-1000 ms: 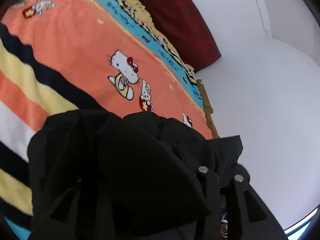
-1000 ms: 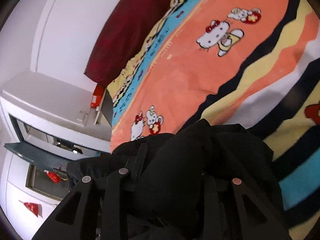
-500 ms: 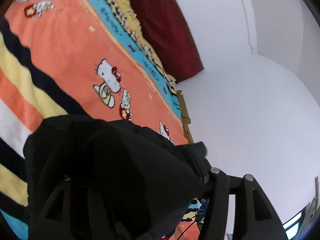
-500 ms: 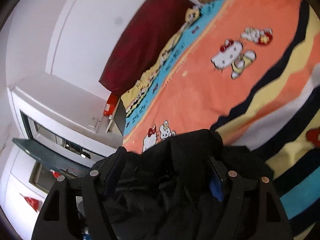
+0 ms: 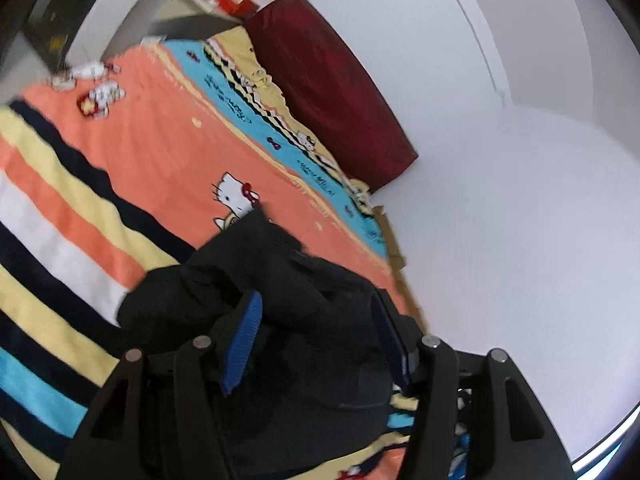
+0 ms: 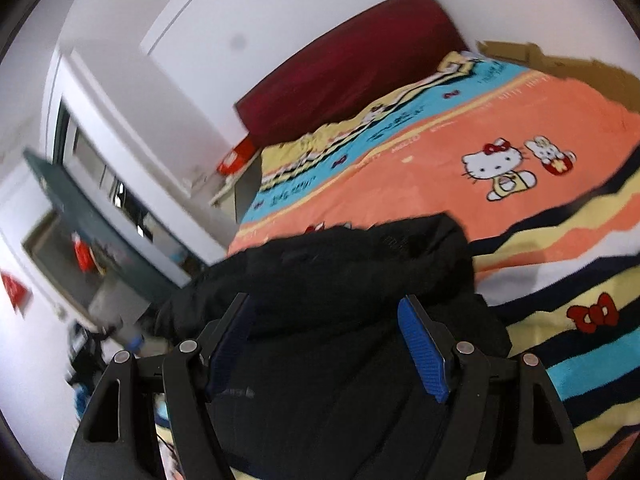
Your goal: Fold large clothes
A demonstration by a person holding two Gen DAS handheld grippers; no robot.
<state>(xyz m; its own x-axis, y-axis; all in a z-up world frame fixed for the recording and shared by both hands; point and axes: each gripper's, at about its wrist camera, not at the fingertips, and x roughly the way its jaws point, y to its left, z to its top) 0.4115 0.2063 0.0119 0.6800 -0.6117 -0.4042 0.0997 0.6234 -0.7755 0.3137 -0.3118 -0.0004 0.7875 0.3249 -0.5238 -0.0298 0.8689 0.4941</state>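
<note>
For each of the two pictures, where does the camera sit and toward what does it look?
Left wrist: on the left claw, looking over the black garment to the dark red headboard; open fingers show.
Right wrist: on the right claw, same direction; open fingers show.
Shared: garment, striped blanket, headboard.

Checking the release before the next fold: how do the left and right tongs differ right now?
The left tongs show a narrower gap than the right tongs. The left tongs' blue pad faces the camera on the left finger; the right tongs' on the right finger. Both stand open, jaws lately opened, above the black garment, neither pinching it.
</note>
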